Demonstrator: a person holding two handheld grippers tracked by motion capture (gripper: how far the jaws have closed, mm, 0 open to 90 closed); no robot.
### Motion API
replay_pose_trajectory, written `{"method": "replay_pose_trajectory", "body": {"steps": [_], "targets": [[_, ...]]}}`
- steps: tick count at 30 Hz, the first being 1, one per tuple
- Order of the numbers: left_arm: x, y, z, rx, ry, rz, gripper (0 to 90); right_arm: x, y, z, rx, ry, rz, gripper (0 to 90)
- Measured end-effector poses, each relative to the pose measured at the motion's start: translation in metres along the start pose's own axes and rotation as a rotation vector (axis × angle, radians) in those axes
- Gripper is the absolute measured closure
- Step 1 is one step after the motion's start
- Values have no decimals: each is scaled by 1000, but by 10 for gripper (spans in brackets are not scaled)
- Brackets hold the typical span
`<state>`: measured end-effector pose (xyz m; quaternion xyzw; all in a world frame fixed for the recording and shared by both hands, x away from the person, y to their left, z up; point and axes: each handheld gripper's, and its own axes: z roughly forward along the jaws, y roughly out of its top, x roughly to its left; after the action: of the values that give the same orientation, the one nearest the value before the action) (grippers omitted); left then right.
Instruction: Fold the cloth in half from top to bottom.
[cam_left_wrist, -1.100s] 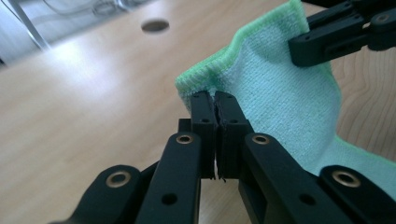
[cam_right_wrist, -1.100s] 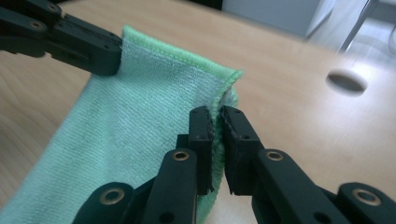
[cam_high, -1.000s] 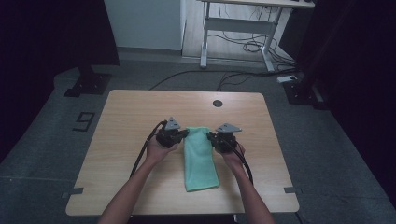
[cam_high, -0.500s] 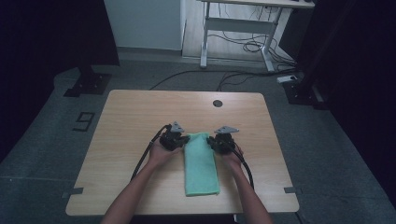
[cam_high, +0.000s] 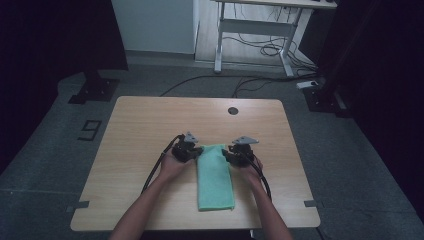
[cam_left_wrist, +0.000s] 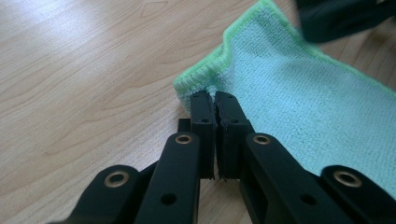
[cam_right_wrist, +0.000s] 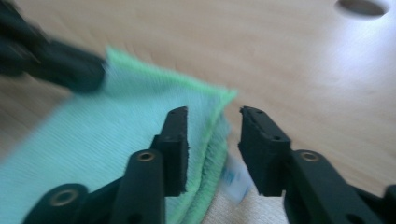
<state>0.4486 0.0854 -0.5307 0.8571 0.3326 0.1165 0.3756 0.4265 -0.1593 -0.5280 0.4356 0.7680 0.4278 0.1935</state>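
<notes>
Wooden tabletop (cam_high: 150, 130) carries a folded green microfibre cloth (cam_high: 215, 175), long axis running toward the person — left tool (cam_high: 186, 150) pinches its far left corner closed, right tool (cam_high: 240, 152) gapes around the far right corner.

A dark "9" (cam_high: 88, 129) was marked on the grey floor (cam_high: 45, 165), left of the worktop (cam_high: 150, 120).
</notes>
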Motion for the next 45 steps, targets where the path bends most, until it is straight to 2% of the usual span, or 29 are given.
{"method": "replay_pose_trajectory", "body": {"steps": [2, 5, 9, 10, 11, 14, 16, 20, 23, 25, 28, 31, 34, 36, 38, 39, 40, 41, 45], "targets": [[0, 0, 1, 9, 2, 9, 871, 5, 3, -11, -29, 31, 2, 616], [0, 1, 2, 8, 3, 4, 872, 22, 0, -18, -33, 142, -30, 656], [-1, 1, 2, 8, 6, 1, 872, 53, -7, -11, 11, 257, -94, 687], [-1, 2, 2, 4, 6, -2, 872, 53, -7, -11, 11, 257, -94, 687], [-2, 2, 2, 5, 9, 3, 871, 67, -10, -2, 44, 275, -135, 689], [-2, 3, 0, -1, 9, 3, 872, 77, -16, 9, 104, 280, -157, 690], [-3, 4, -1, -5, 5, 9, 872, 84, -21, 12, 125, 261, -191, 678], [-5, 6, -4, -21, 5, 16, 873, 91, -25, 10, 115, 245, -224, 597], [-6, 7, -6, -30, 0, 20, 873, 99, -28, 3, 135, 242, -281, 612], [-7, 7, -9, -42, -3, 17, 873, 101, -32, 1, 121, 232, -278, 616], [-11, 9, -15, -77, -11, 19, 874, 99, -33, 3, 115, 241, -258, 614], [-15, 11, -23, -107, -21, 24, 874, 101, -32, 5, 112, 231, -265, 615], [-17, 13, -27, -110, -16, 43, 874, 102, -32, 5, 110, 222, -262, 604], [-16, 12, -27, -112, -15, 47, 873, 99, -30, 2, 98, 232, -256, 556], [-16, 12, -26, -111, -17, 45, 873, 86, -25, -9, 40, 240, -195, 574], [-15, 11, -24, -103, -11, 46, 873, 77, -21, -14, 17, 220, -175, 579], [-15, 11, -24, -103, -11, 46, 873, 77, -21, -14, 17, 220, -175, 579], [-14, 9, -22, -99, -13, 41, 873, 57, -13, -18, 6, 156, -144, 578], [-12, 8, -20, -102, -15, 34, 873, 21, -3, -7, 44, 67, -73, 523]]}}
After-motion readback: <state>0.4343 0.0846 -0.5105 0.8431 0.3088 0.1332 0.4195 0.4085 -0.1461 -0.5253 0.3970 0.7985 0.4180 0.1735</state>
